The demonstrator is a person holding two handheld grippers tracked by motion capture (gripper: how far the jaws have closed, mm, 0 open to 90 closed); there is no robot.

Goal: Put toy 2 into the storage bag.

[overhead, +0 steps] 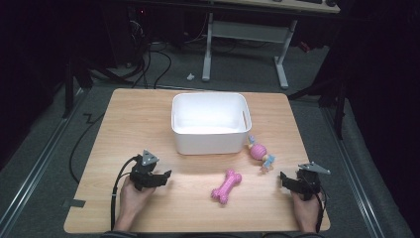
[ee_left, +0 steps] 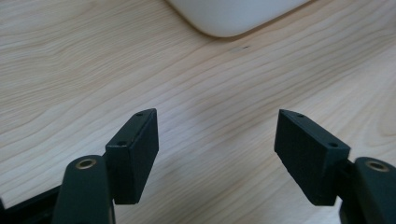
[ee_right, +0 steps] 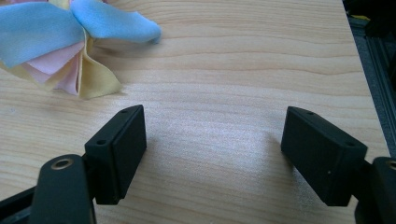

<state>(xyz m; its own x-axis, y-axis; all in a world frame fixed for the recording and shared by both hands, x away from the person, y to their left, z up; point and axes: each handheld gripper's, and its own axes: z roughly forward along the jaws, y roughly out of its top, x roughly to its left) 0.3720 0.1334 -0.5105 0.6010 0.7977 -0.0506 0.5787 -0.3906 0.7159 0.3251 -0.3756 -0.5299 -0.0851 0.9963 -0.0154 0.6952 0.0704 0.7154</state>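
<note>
While both of my grippers sit low near the front edge of the table (overhead: 124,106), the toys lie between them and the white bin (overhead: 210,123) waits at twelve o'clock, its mouth up and nothing visible inside. My left gripper (overhead: 166,176) is at about eight o'clock from the bin; in the left gripper view its jaws stand parted with only bare wood between them, gripping nothing, and the bin's rounded corner (ee_left: 233,16) shows just ahead. It points toward the pink bone toy (overhead: 226,186), which lies flat and tilted at roughly six o'clock from the bin, well apart from my left jaws.

My right gripper (overhead: 283,179) is at about four o'clock from the bin, jaws spread wide and empty. The ball toy with cloth tails (overhead: 261,154) lies just beside the bin's right front corner; in the right gripper view its blue, pink and yellow cloth strips (ee_right: 70,42) fan out at eleven o'clock from my jaws, near but not touching.

I judge the toys are meant for the bin: each lies loose on open wood, easy to reach, and the bin sits centred so either hand can drop into it. The bone seems the left's, the ball toy the right's.
</note>
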